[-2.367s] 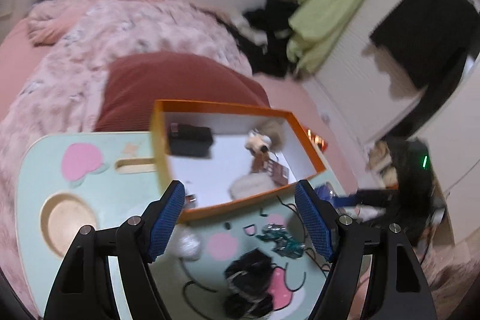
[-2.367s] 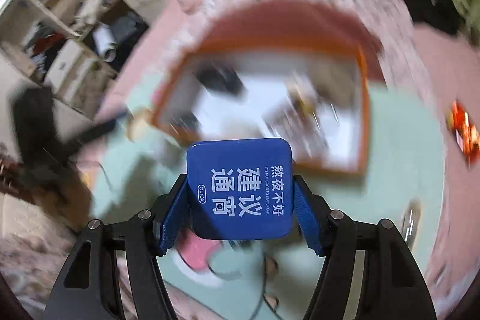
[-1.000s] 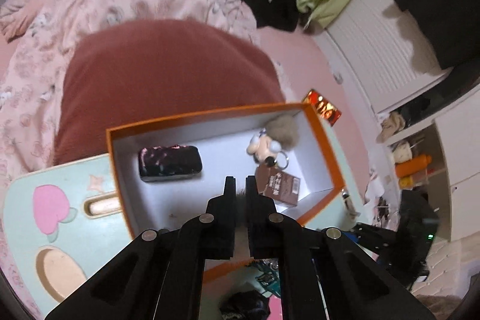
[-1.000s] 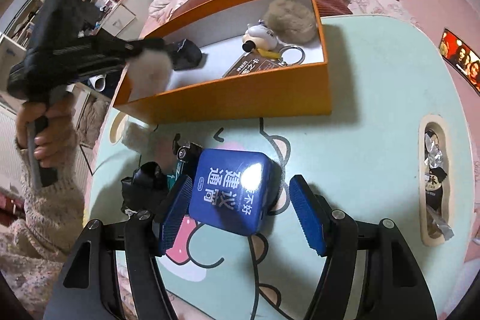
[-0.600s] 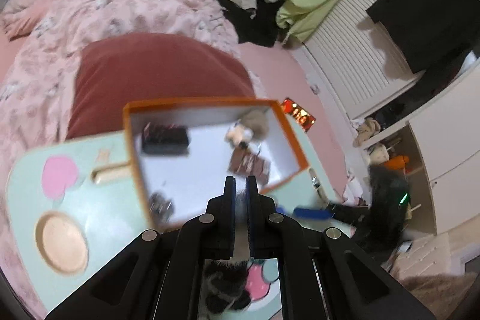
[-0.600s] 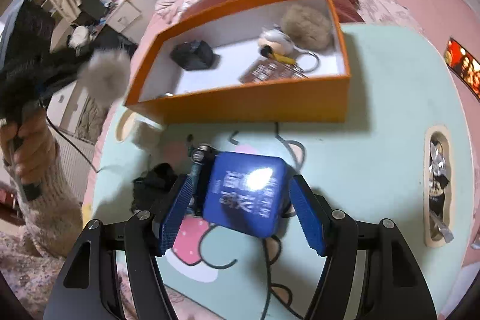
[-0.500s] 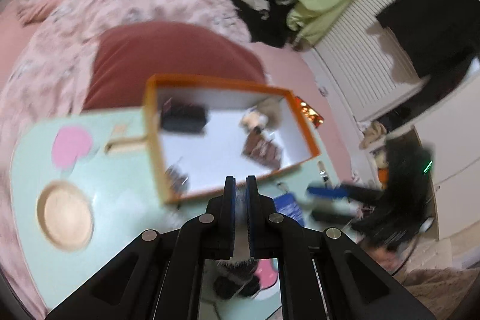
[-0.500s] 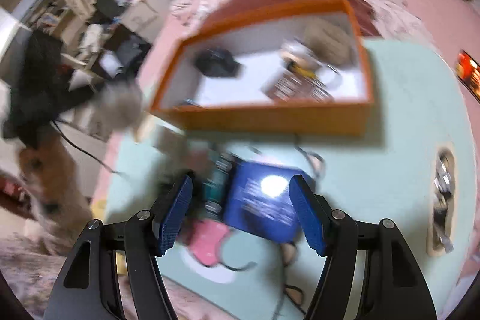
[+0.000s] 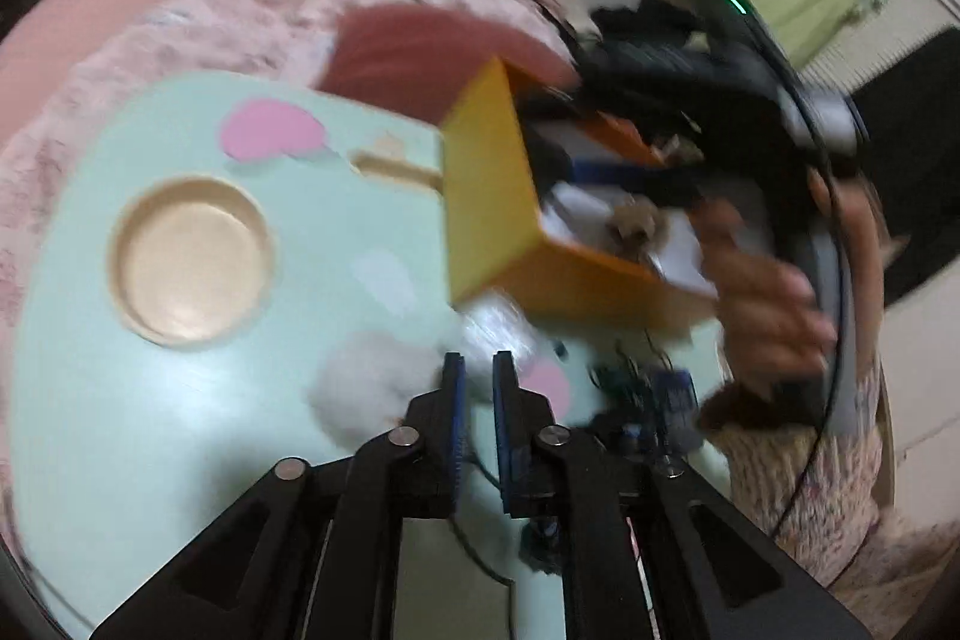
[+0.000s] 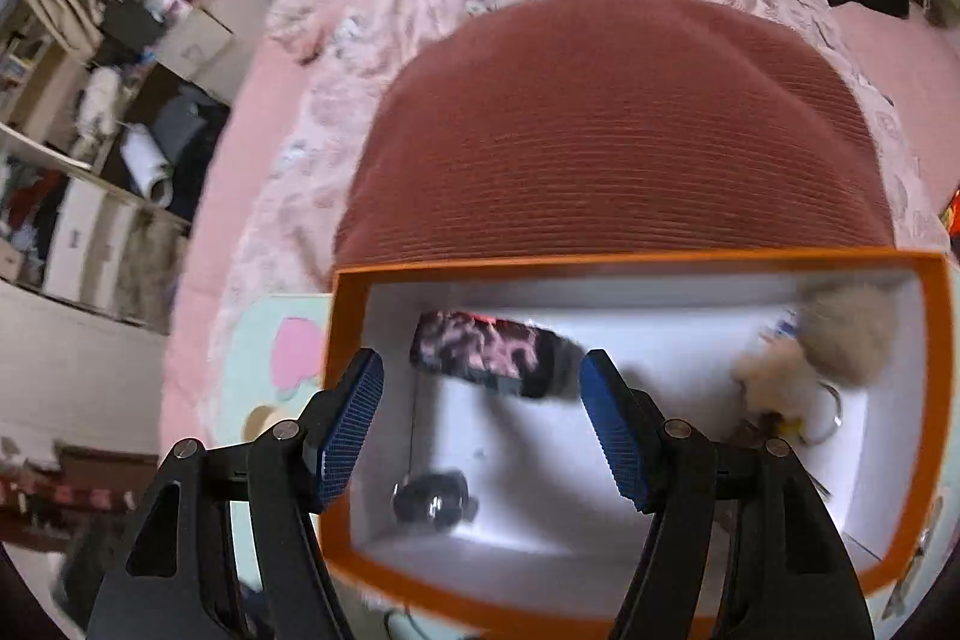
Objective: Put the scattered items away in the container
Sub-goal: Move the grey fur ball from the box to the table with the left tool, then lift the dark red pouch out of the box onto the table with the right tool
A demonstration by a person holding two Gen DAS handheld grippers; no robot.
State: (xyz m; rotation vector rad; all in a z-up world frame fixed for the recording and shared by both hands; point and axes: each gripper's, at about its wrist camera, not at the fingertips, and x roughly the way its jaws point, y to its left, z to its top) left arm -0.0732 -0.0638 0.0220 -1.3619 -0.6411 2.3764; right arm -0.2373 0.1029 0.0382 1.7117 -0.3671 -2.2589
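- Orange box sits on the mint table; the right gripper hovers over it, jaws spread and empty.
- White fluffy pompom lies just left of the left gripper, whose jaws are nearly closed, gripping nothing visible.

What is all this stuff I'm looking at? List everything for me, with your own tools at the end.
Orange box: one, orange outside, white inside, on the mint table.
Dark patterned case: one, black with pinkish marks, inside the box at the back.
Small dark item: one, black, inside the box near the front wall; too blurred to name.
Fluffy keychain: one, beige, inside the box on its right side.
White fluffy ball: one, white, on the table beside the box.
Mint table: one, pale green with pink shapes.
Red cushion: one, dark red, behind the box.
Left hand-held gripper: nearly shut, low over the table.
Right hand-held gripper: open, empty, over the box.
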